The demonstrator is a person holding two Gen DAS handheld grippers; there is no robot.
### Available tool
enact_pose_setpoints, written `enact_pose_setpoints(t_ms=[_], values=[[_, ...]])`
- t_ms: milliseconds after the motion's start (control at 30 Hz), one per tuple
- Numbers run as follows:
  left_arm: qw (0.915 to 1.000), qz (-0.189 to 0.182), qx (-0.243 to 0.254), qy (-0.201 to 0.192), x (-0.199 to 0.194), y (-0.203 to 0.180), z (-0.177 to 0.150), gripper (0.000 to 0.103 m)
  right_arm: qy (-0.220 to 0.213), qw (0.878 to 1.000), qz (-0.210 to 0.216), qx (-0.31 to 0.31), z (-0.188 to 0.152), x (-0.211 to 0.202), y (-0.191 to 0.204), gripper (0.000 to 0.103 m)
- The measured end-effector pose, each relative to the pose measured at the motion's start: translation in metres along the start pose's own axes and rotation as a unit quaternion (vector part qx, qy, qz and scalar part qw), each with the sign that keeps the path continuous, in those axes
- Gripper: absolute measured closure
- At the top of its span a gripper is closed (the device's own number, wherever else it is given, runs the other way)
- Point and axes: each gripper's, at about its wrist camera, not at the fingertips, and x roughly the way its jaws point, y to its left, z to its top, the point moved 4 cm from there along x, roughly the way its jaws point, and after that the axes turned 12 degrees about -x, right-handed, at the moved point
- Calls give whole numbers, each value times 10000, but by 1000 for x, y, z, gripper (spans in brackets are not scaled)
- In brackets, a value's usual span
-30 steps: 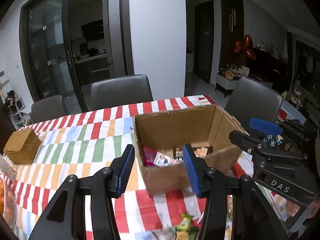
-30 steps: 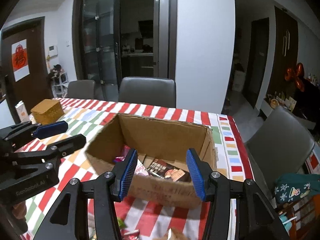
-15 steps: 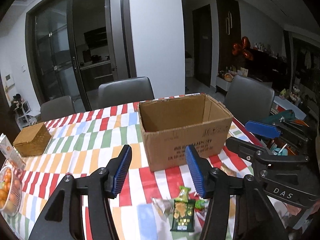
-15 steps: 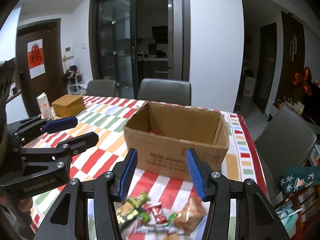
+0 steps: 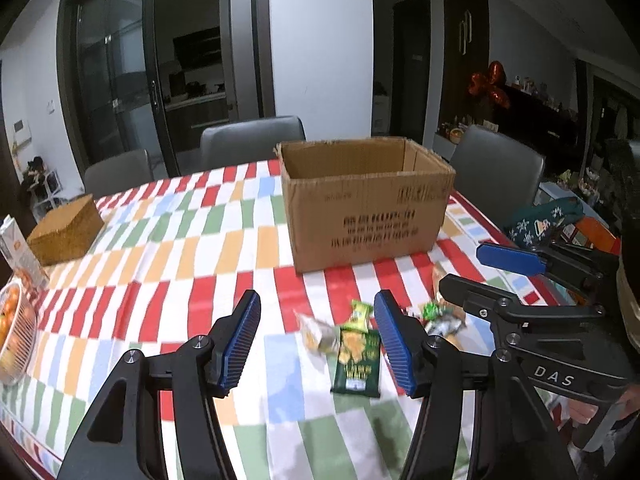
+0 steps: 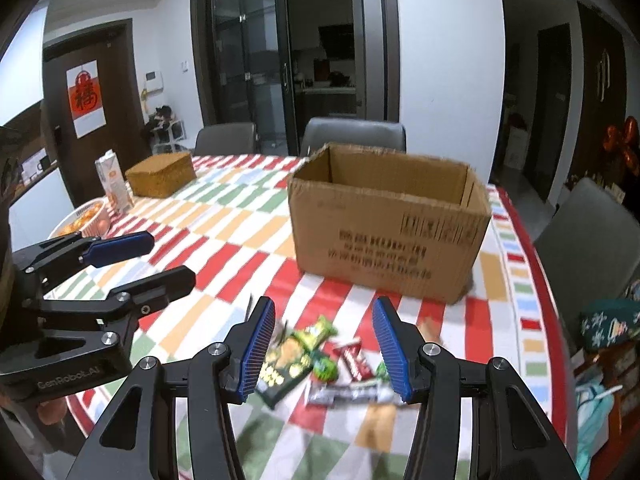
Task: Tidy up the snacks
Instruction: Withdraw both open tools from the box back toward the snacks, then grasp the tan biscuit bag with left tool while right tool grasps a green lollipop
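Observation:
An open cardboard box (image 5: 366, 204) stands on the striped tablecloth (image 5: 192, 248); its inside is hidden from here. It also shows in the right wrist view (image 6: 386, 224). Several small snack packets lie in front of it: a dark green packet (image 5: 357, 360), a light green one (image 6: 314, 336), red bars (image 6: 352, 360) and a silver bar (image 6: 346, 392). My left gripper (image 5: 316, 338) is open and empty above the packets. My right gripper (image 6: 324, 348) is open and empty over the same pile, beside the left one.
A woven brown box (image 5: 66, 226), a juice carton (image 6: 113, 186) and a bowl of oranges (image 5: 14, 328) sit at the table's left. Grey chairs (image 5: 252, 138) ring the table. A green pouch (image 5: 544, 216) lies beyond the right edge.
Both grippers have pulled back and down from over the box toward the near table edge. The snack pile in front of the box has come into view. Both stay open.

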Motion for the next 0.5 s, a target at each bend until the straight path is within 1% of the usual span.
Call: enact_pose_setpoints(t_ms=[100, 267, 333, 500], values=[[9999, 70, -45, 88, 0, 4, -12, 45, 187, 9997, 148, 18, -12, 6, 6, 51], [9992, 21, -224, 336, 7, 11, -31, 45, 482, 9983, 329, -15, -29, 17, 17, 51], [9988, -9, -264, 405, 11, 13, -38, 45, 575, 9976, 378, 1, -35, 22, 19, 51], [9985, 103, -228, 490, 20, 18, -53, 45, 816, 9958, 407, 25, -48, 37, 20, 51]])
